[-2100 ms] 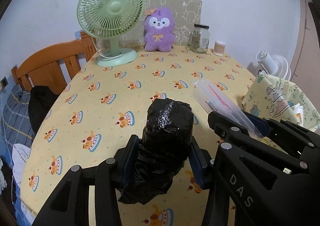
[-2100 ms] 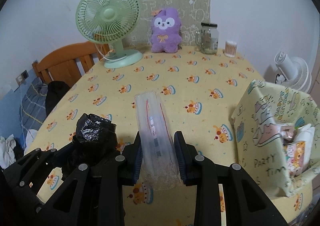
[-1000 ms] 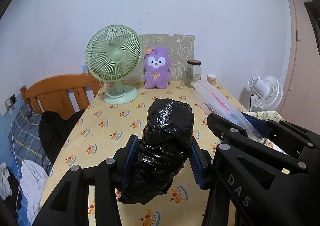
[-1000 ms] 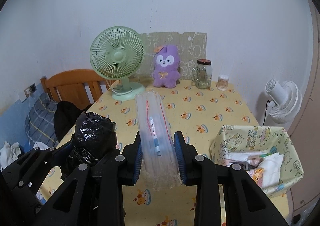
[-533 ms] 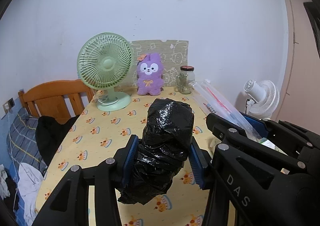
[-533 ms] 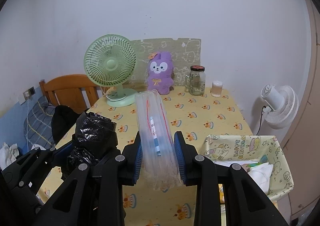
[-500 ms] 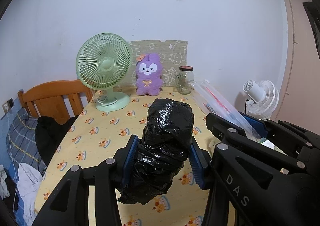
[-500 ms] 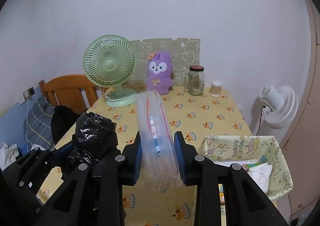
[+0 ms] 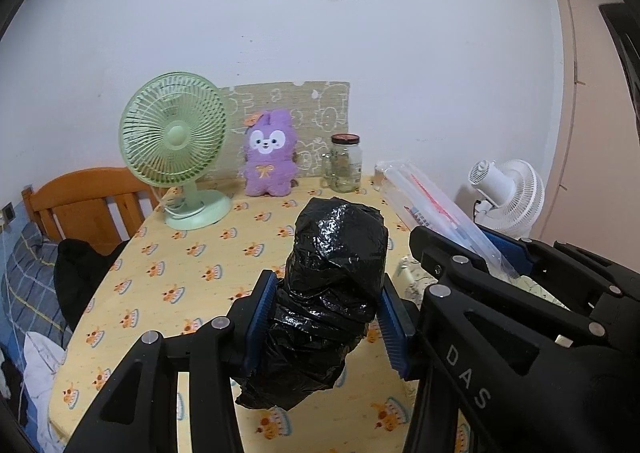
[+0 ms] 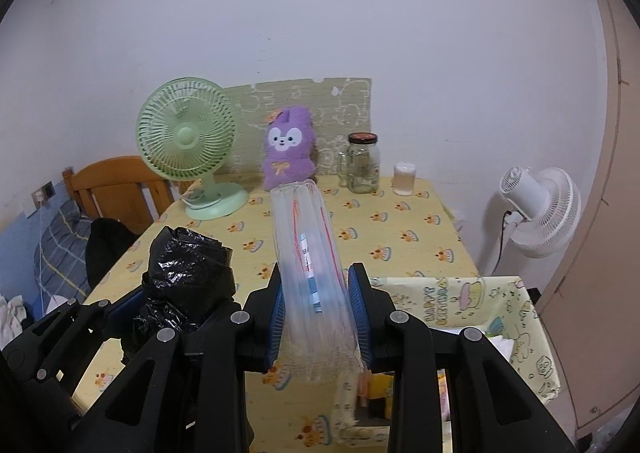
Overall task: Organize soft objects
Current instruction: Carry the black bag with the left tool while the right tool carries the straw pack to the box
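Note:
My left gripper (image 9: 325, 317) is shut on a crumpled black plastic bag bundle (image 9: 332, 285), held up above the yellow table (image 9: 192, 253). The same black bundle (image 10: 188, 273) shows at the left of the right wrist view. My right gripper (image 10: 320, 309) is shut on a clear inflated air-cushion sleeve (image 10: 308, 253) with a red line along it; that sleeve (image 9: 432, 209) pokes up at the right of the left wrist view. A patterned fabric basket (image 10: 516, 313) with soft items inside sits at the table's near right, under the right gripper.
At the table's far end stand a green desk fan (image 10: 188, 141), a purple plush toy (image 10: 288, 149), a glass jar (image 10: 362, 163) and a small white cup (image 10: 404, 179). A wooden chair (image 10: 116, 185) with dark clothing is at the left. A white floor fan (image 10: 540, 205) stands right.
Both grippers have drawn back from the table with their loads still held; the fan, plush and jar look smaller and farther, and more of the basket and wall shows.

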Motion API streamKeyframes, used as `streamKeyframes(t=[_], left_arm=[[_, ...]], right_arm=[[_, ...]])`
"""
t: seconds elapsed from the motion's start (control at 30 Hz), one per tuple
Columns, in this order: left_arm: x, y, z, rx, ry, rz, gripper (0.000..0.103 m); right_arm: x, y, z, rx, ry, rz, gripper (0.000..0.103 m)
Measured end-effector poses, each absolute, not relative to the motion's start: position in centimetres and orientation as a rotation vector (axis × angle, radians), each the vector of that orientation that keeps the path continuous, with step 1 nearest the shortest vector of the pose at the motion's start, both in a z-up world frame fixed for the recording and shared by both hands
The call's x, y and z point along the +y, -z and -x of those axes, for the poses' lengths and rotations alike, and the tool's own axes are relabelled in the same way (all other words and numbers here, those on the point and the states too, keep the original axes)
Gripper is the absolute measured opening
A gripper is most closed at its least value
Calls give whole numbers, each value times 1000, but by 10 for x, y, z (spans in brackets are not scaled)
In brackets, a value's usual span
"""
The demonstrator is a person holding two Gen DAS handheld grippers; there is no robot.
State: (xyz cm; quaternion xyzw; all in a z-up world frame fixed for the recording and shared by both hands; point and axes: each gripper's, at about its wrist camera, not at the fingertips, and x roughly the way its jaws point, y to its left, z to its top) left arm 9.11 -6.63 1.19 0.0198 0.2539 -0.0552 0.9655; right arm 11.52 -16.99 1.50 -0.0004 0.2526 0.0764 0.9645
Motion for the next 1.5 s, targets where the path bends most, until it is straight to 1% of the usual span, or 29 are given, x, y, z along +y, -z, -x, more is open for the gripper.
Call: streamKeyframes(t=[0.87,1.5], left_arm=[[-147,-4,-113,529,235,-65,51],[-205,21,-128,608,384,-120,52]], right_arm=[[-250,-6,-129,523,-51,-20,34],[-306,20,-135,589,58,-70,34]])
